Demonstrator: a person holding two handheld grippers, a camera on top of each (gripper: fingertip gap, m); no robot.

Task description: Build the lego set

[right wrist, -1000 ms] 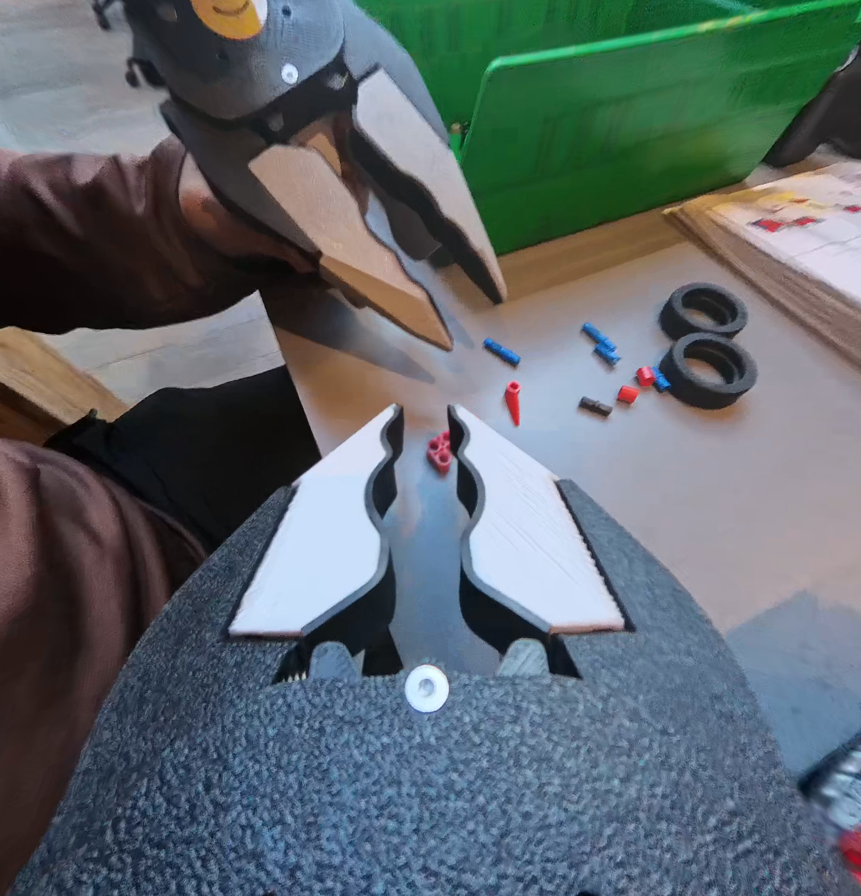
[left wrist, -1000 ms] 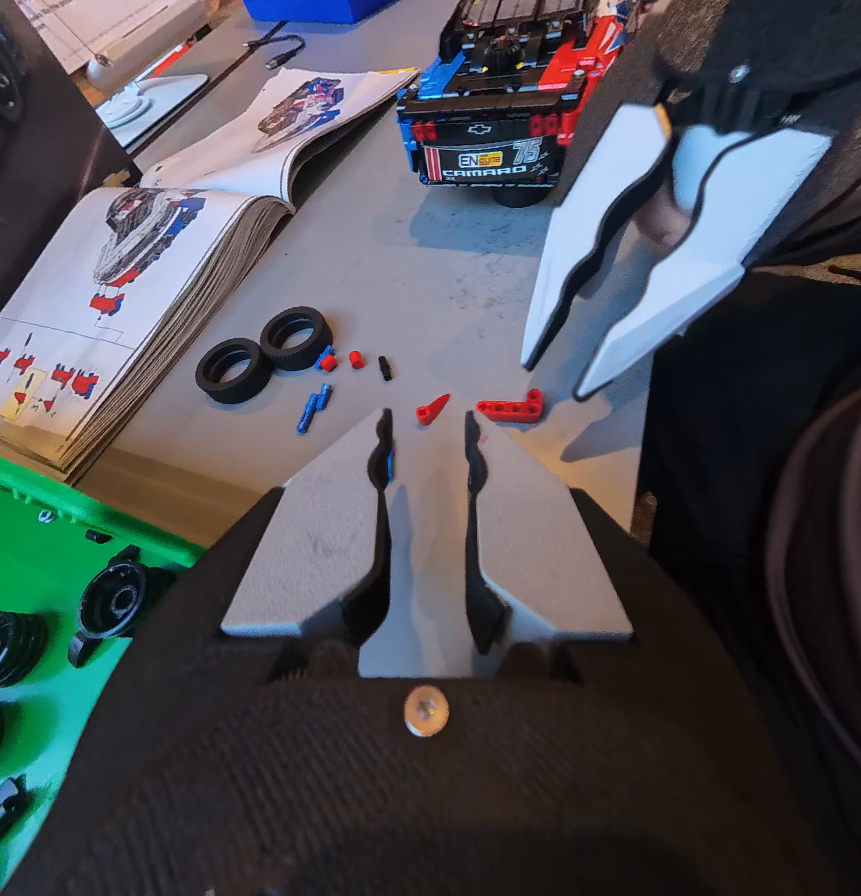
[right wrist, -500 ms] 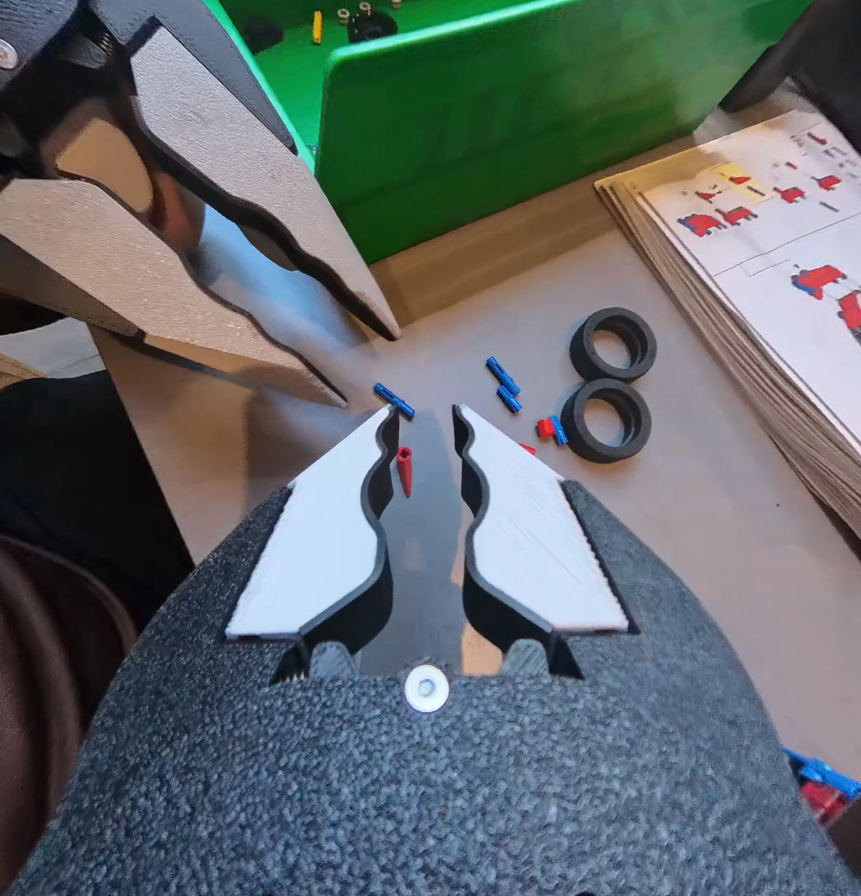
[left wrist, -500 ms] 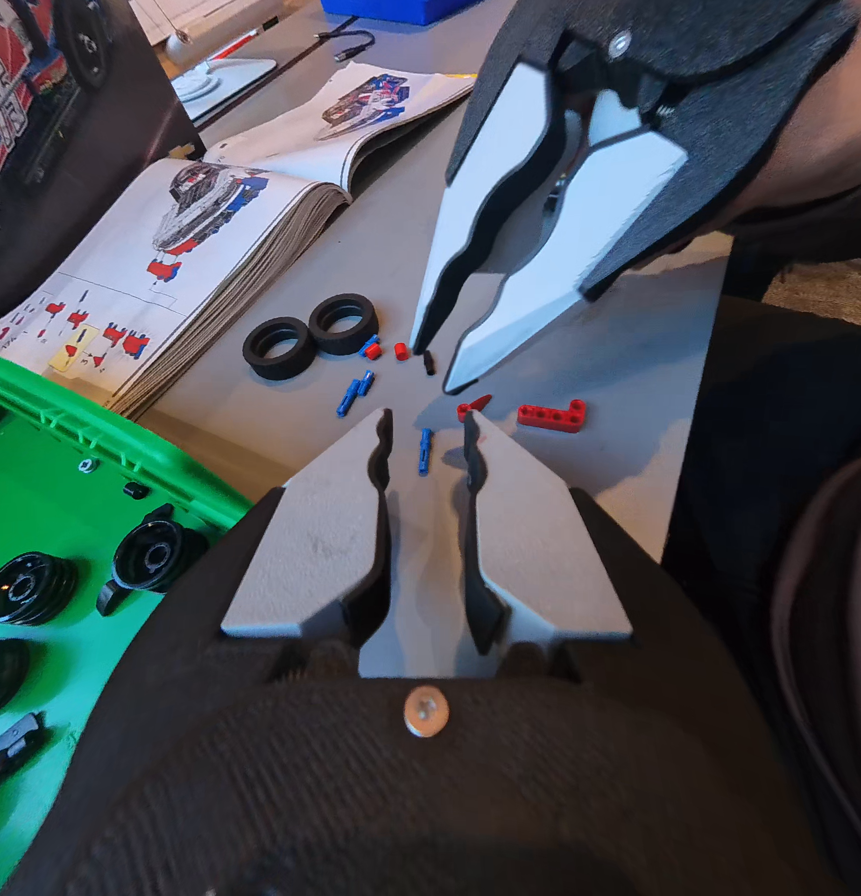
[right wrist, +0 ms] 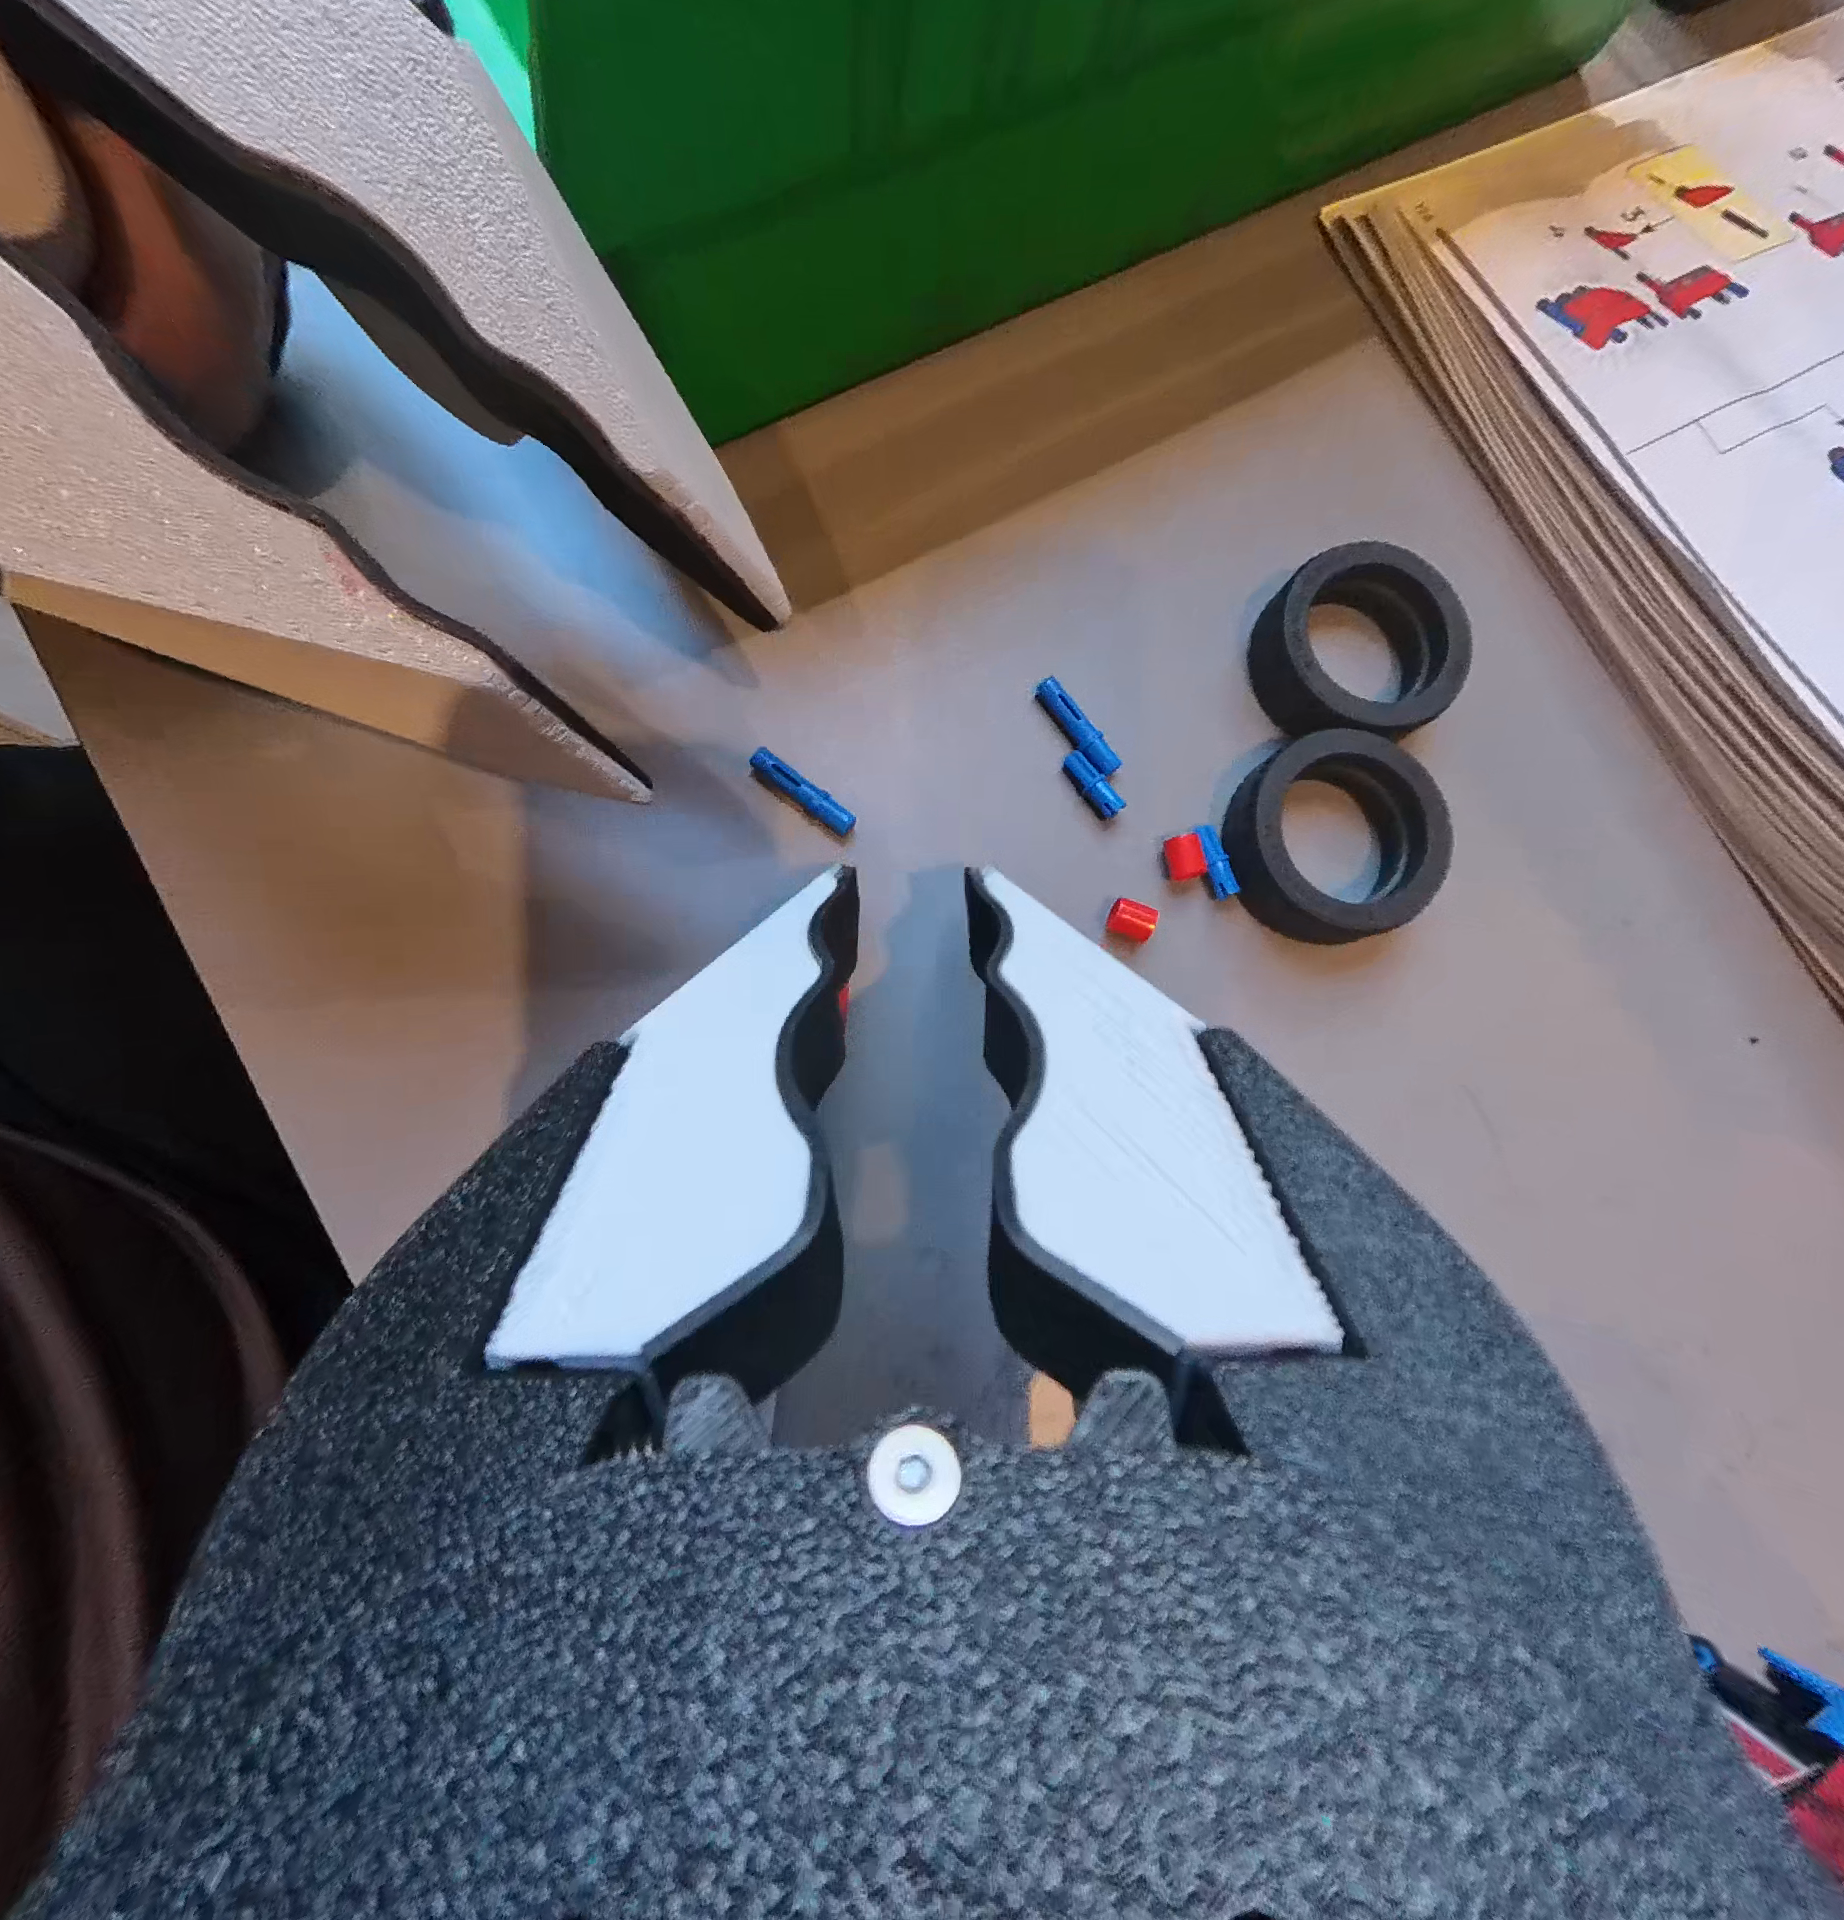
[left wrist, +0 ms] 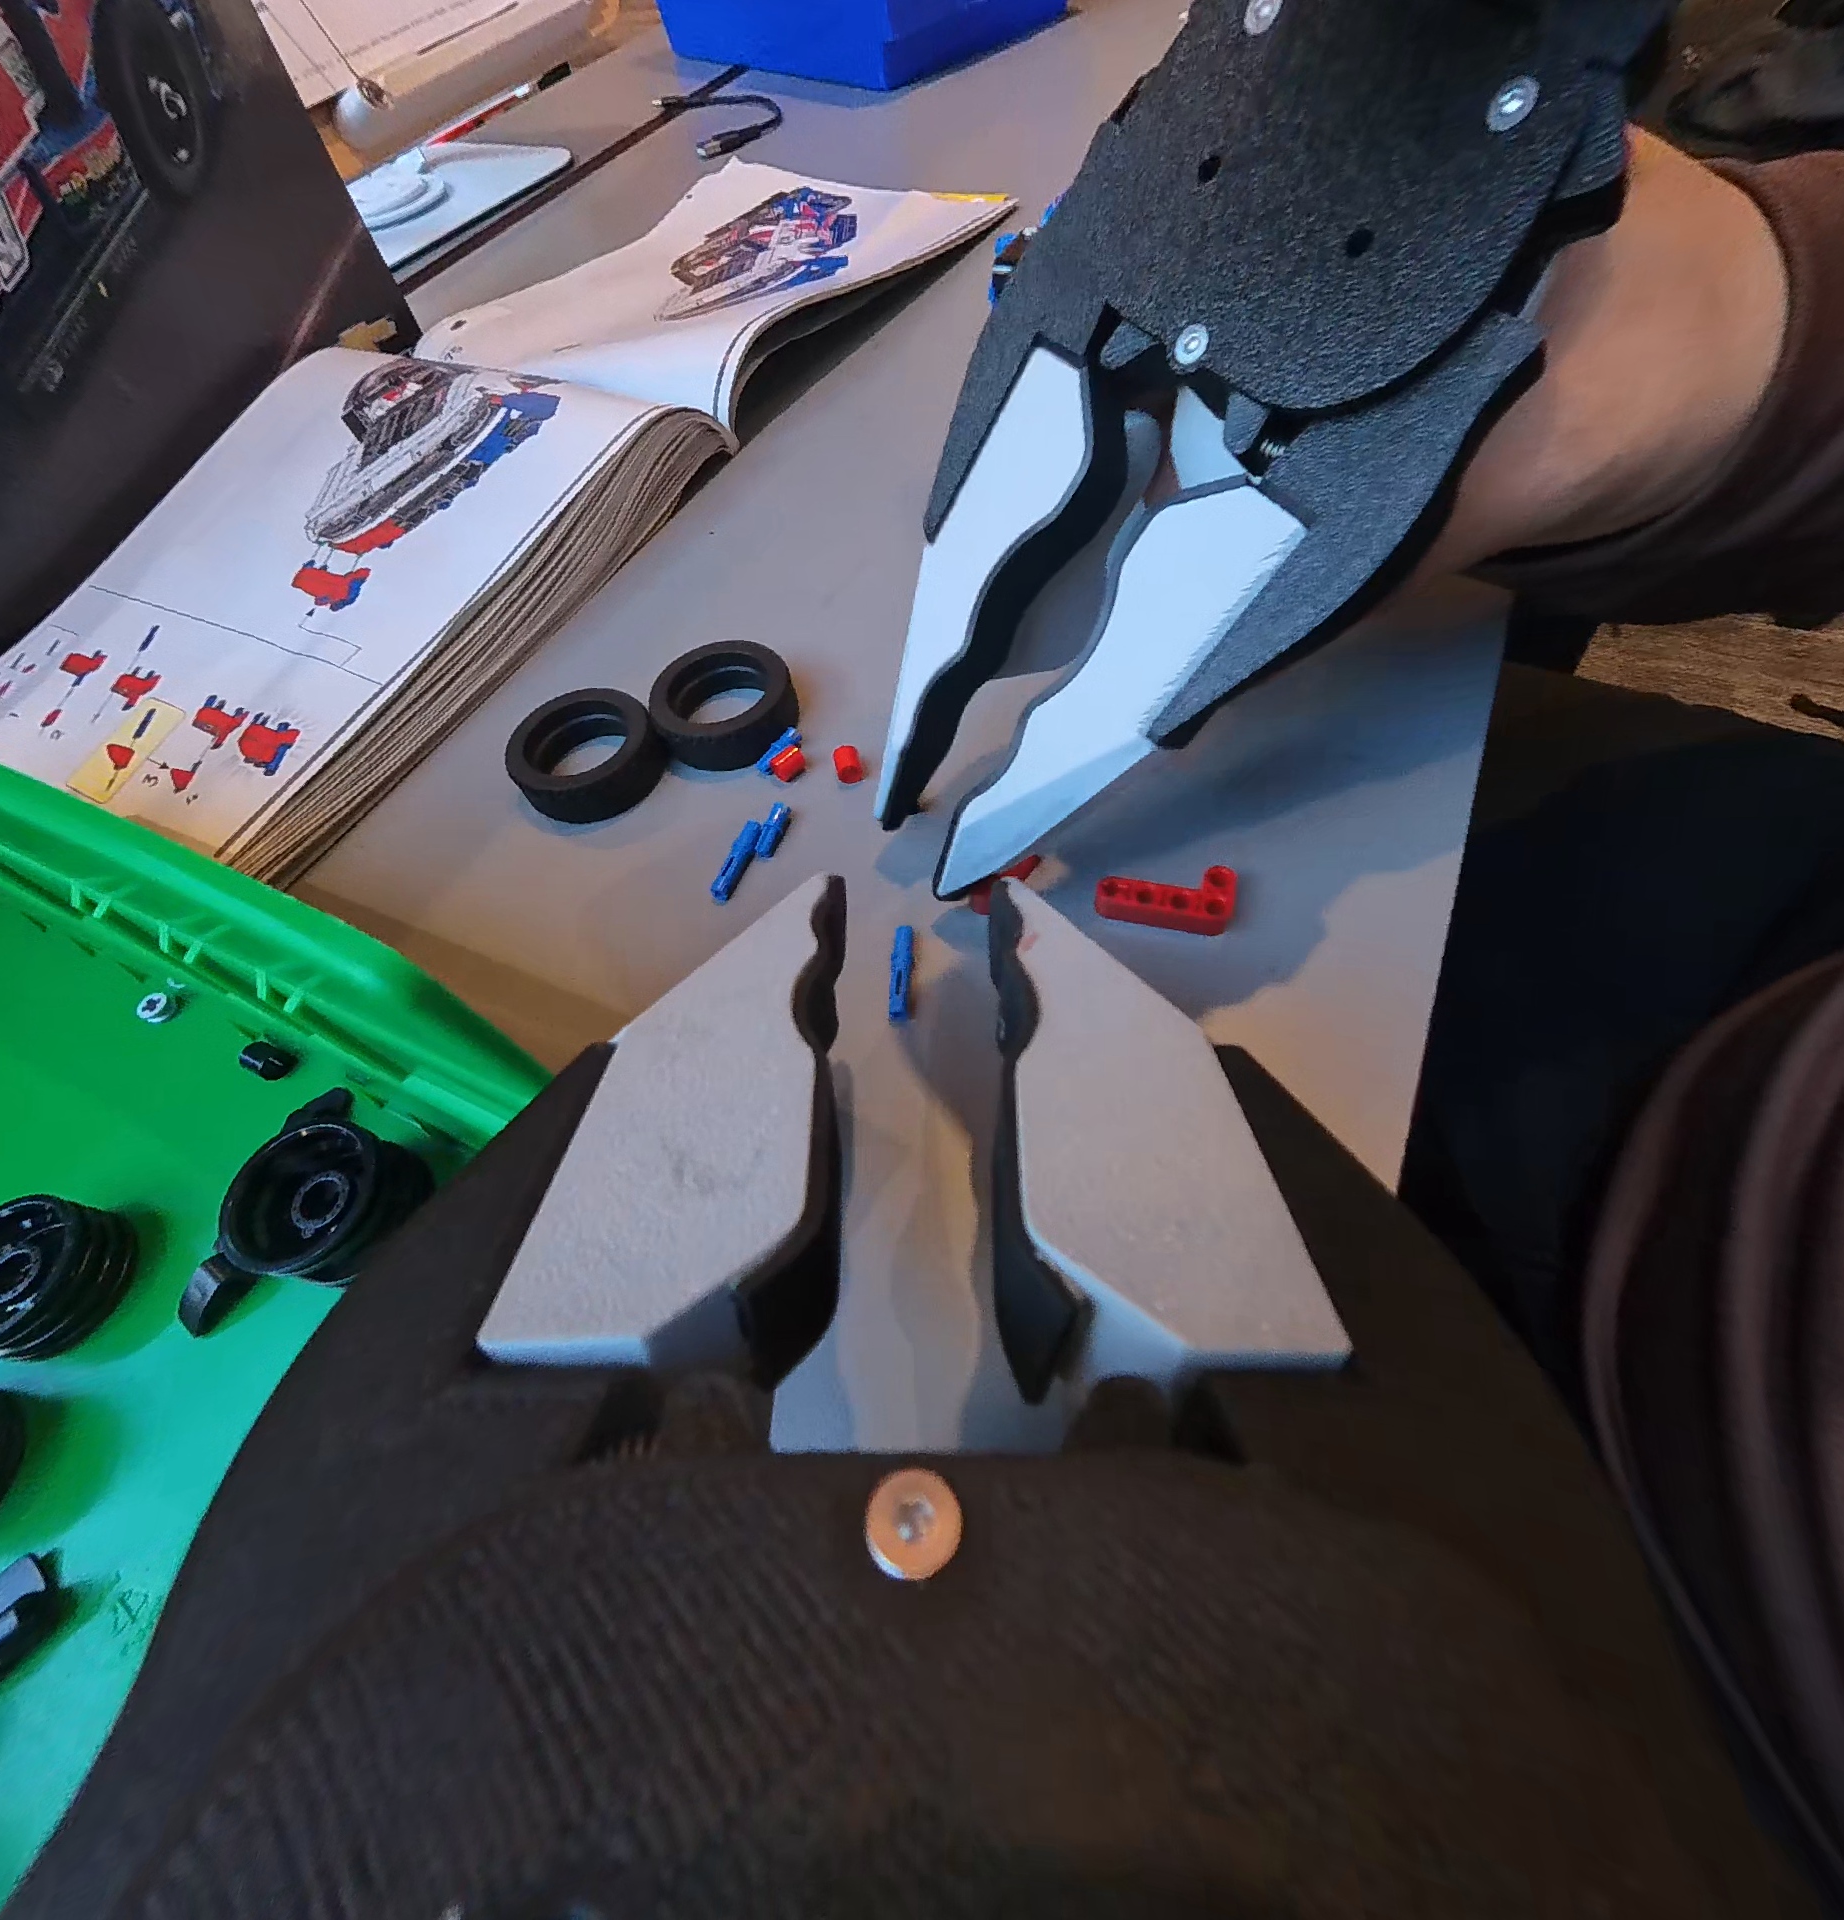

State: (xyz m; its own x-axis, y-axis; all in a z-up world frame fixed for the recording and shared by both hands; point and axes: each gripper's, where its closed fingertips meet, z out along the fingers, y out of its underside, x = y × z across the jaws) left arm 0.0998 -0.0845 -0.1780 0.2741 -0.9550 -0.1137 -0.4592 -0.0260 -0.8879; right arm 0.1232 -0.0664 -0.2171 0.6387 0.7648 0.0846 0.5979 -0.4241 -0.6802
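Note:
My left gripper (left wrist: 915, 894) is open and empty, low over the grey table, with a blue pin (left wrist: 901, 971) lying between its fingers. My right gripper (left wrist: 918, 854) is open and empty, tips down at the table just beyond the left tips. A small red pointed piece (left wrist: 1013, 871) lies mostly hidden behind both grippers' tips. A red L-shaped beam (left wrist: 1167, 899) lies to the right. In the right wrist view my right gripper (right wrist: 910, 875) points at the table, the left gripper (right wrist: 708, 709) opposite, the blue pin (right wrist: 802, 790) between them.
Two black tyres (left wrist: 585, 753) (left wrist: 726, 704), two blue pins (left wrist: 749, 847) and two red bushes (left wrist: 847, 764) lie left of the tips. An open instruction book (left wrist: 378, 520) lies behind them. A green bin (left wrist: 118, 1039) with black wheel hubs (left wrist: 315, 1205) stands at left. My right fingertips sit around 5 centimeters from my left ones. The open instruction book (left wrist: 378, 520) is about 25 centimeters from both grippers' fingertips.
My right gripper has come down and across from the red L beam to the small parts, tips now at the table. My left gripper has shifted so the blue pin lies between its fingers.

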